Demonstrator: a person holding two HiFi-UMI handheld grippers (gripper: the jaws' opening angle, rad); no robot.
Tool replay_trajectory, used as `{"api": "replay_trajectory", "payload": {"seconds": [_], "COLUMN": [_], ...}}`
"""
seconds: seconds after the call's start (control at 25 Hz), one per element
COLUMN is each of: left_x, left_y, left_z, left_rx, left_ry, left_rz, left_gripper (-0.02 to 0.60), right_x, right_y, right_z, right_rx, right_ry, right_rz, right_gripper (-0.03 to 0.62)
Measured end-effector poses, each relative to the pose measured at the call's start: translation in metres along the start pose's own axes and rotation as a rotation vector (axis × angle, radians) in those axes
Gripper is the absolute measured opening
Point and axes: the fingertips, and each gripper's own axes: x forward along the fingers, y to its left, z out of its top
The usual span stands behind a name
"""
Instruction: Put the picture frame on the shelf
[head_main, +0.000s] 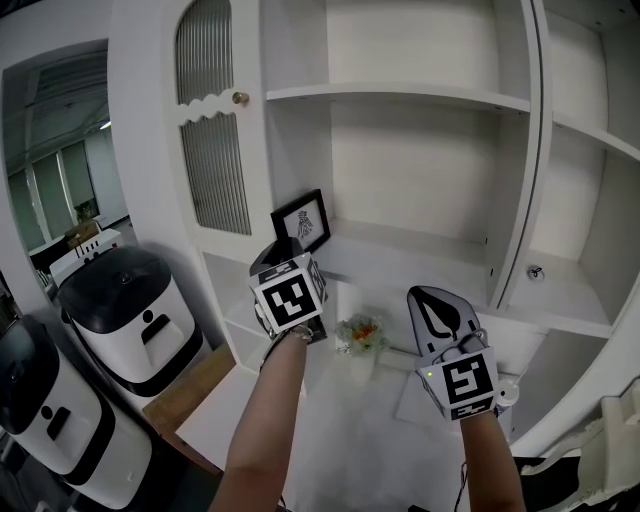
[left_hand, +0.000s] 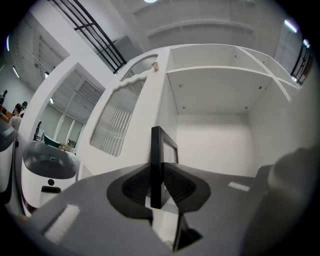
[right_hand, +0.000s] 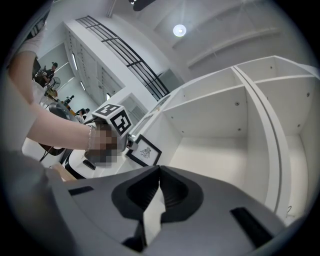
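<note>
Since the picture frame (left_hand: 156, 150) should stand upright, my left claw (left_hand: 156, 186) pinches its black edge, jaws barely apart, holding it on end at the left end of the middle shelf (head_main: 420, 250), centre of the head view; whether it rests there I cannot tell. My right claw (right_hand: 157, 187), jaws together and empty, hangs lower right, out of the way.

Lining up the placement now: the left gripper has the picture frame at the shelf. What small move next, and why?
Probably lower the left gripper slightly until the picture frame sits on the shelf. Its jaws clamp the frame's edge, upright at the shelf's left end; whether it touches the board is unclear.
</note>
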Motion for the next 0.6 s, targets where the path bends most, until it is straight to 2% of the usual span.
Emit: {"api": "replay_trajectory", "payload": {"seconds": [0.4,0.6], "left_x": [0.006,0.0], "left_y": [-0.006,-0.013], "left_z": [-0.003,0.001], "left_rx": [-0.001,0.006], "left_ry": [0.036,0.031], "left_rz": [-0.016,-0.031], "left_gripper": [0.084,0.171], "right_x": [-0.008,-0.012], "right_y": [0.004,0.003], "right_z": [0.004,0.01], "right_rx": [0.007,0.007], "right_ry": [-0.007,-0.017], "right_rz": [-0.001,-0.008], "right_gripper": [0.009,0.009]}}
